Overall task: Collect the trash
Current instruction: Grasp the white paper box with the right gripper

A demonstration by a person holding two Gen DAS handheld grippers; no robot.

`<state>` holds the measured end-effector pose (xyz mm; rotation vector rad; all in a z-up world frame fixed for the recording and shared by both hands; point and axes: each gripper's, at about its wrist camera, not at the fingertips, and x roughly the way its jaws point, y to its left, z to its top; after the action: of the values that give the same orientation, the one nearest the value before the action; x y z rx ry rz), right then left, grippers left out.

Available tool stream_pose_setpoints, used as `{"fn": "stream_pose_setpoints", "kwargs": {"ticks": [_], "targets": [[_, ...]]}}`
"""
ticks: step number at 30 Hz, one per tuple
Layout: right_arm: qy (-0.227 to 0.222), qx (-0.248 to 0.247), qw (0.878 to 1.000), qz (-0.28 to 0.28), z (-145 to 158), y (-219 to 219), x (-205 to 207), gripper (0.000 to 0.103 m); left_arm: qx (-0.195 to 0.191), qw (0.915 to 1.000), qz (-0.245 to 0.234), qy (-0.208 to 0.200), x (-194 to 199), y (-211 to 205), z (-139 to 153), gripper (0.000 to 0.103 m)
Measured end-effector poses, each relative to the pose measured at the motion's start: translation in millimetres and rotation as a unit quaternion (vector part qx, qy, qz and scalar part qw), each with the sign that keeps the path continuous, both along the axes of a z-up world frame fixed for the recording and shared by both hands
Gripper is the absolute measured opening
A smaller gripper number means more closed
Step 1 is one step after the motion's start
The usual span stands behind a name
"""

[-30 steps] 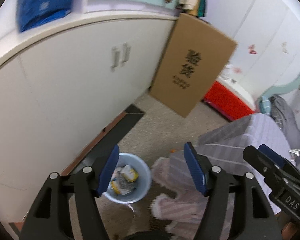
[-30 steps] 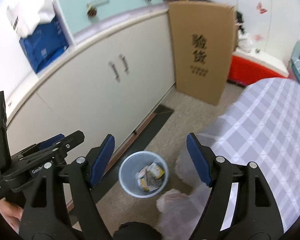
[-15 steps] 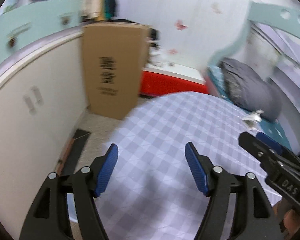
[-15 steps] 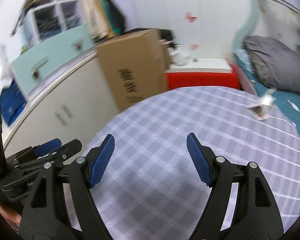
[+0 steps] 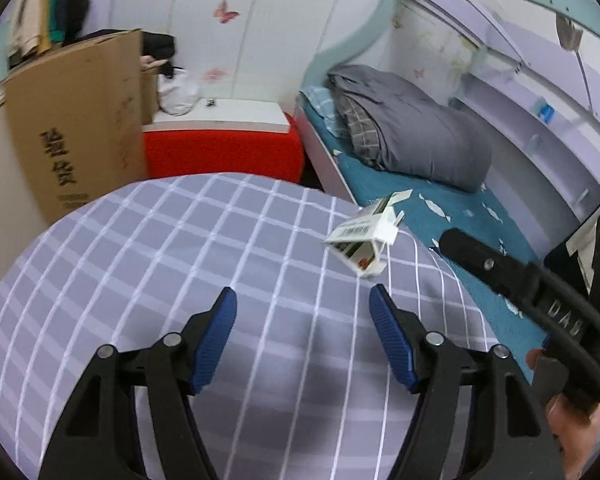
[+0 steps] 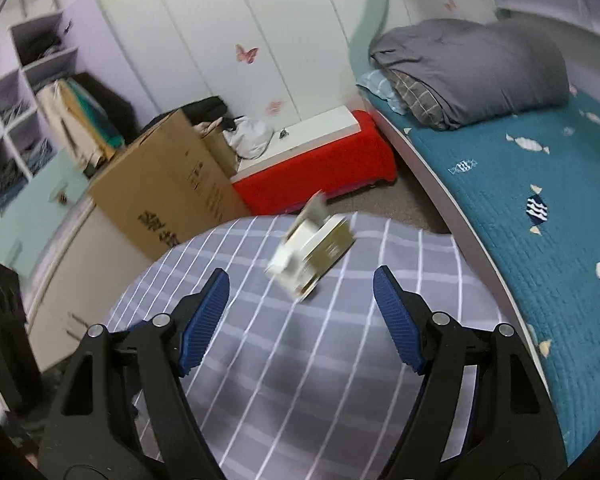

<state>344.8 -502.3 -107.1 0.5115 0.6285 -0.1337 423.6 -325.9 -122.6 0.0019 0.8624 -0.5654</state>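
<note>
Presently, crumpled carton [image 6: 312, 252] noted on checked cloth [image 6: 300, 360], beyond right gripper [image 6: 302, 304] fingers held spread, untouched, left gripper [image 5: 303, 334] jaws closing on nothing, carton [image 5: 362, 240] far right.

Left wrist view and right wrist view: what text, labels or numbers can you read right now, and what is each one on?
"DAS", partly cut off: on the black body of the right gripper, seen from the left wrist.
Two large black Chinese characters, "验货" as best I can tell: on the cardboard box; smaller print under them is unreadable.
Barcode and print: on the small white carton on the checked cloth; too small to read, and blurred in the right wrist view.
</note>
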Motion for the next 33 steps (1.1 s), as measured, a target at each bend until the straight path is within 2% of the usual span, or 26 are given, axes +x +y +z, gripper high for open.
{"fn": "stream_pose_setpoints", "kwargs": {"ticks": [2, 7, 12, 15, 16, 17, 20, 21, 27, 30, 33], "targets": [[-0.002, 0.01, 1.0, -0.003, -7, -17, 12, 0.074, 0.014, 0.9998, -0.012, -0.007, 8, -16, -7, 0.06], [0.005, 0.023, 1.0, 0.0, -21, -34, 40, 0.074, 0.105, 0.9928, -0.024, -0.052, 24, -49, -24, 0.056], [0.013, 0.04, 0.999, 0.026, -32, -38, 69, 0.074, 0.139, 0.9865, -0.043, -0.076, 36, -67, -31, 0.055], [0.022, 0.033, 0.999, 0.037, -35, -35, 79, 0.073, 0.145, 0.9836, -0.061, -0.089, 39, -78, -32, 0.052], [0.025, 0.038, 0.998, 0.044, -37, -35, 81, 0.071, 0.149, 0.9821, -0.067, -0.094, 40, -82, -31, 0.046], [0.028, 0.047, 0.997, 0.052, -39, -34, 83, 0.061, 0.157, 0.9792, -0.077, -0.104, 38, -87, -31, 0.043], [0.032, 0.042, 0.997, 0.059, -39, -29, 85, 0.058, 0.165, 0.9742, -0.098, -0.119, 32, -94, -30, 0.034], [0.033, 0.034, 0.997, 0.059, -37, -27, 84, 0.057, 0.168, 0.9729, -0.102, -0.122, 31, -96, -30, 0.028], [0.038, 0.046, 0.996, 0.065, -35, -21, 78, 0.055, 0.16, 0.9742, -0.104, -0.121, 24, -83, -24, 0.011], [0.039, 0.04, 0.996, 0.076, -28, -4, 73, 0.055, 0.163, 0.9726, -0.105, -0.128, 15, -66, -18, 0.009], [0.037, 0.047, 0.994, 0.097, -14, 19, 65, 0.055, 0.152, 0.9745, -0.096, -0.135, 1, -35, -4, 0.009]]}}
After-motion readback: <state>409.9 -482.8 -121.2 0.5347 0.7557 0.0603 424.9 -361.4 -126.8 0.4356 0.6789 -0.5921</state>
